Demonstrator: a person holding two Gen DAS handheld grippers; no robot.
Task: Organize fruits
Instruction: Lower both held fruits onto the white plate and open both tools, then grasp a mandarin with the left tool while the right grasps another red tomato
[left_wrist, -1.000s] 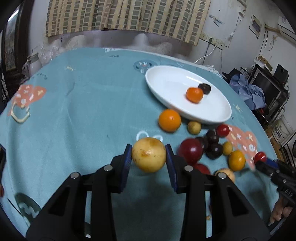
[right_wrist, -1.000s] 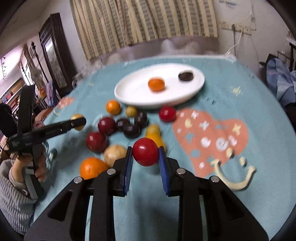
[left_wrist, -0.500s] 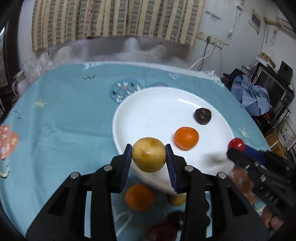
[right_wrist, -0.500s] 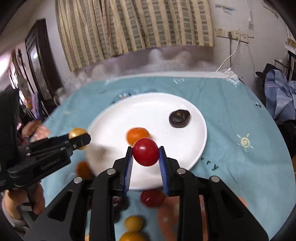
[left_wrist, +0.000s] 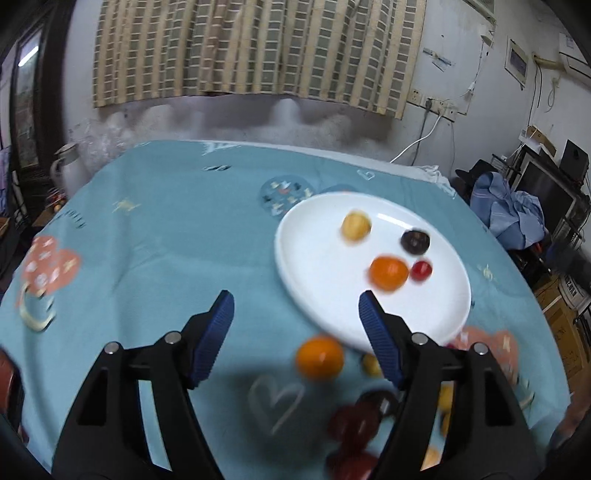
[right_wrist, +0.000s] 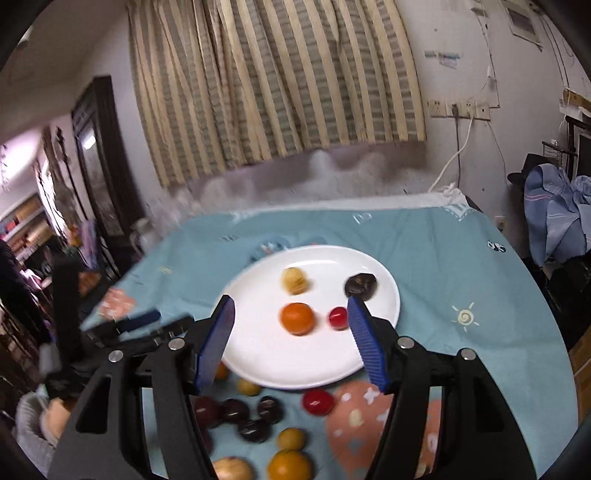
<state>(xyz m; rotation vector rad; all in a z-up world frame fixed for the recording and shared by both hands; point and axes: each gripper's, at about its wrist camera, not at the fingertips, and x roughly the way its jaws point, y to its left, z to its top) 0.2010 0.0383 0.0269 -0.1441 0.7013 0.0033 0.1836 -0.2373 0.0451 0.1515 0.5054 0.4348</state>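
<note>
Your left hand-held gripper (left_wrist: 295, 310) and right hand-held gripper (right_wrist: 291, 314) have just opened, empty. The yellow fruit (left_wrist: 355, 226) and red fruit (left_wrist: 421, 270) lie on the white plate (left_wrist: 317, 295), mid-tabletop (left_wrist: 166, 229). Only the right view shows your left tool.

A table covered by a teal patterned cloth (left_wrist: 155, 236) fills the middle of both views. A white plate (right_wrist: 266, 354) is seen at centre frame on it. Loose fruits (right_wrist: 255, 417) are scattered on the cloth below the plate, toward the bottom edge.
</note>
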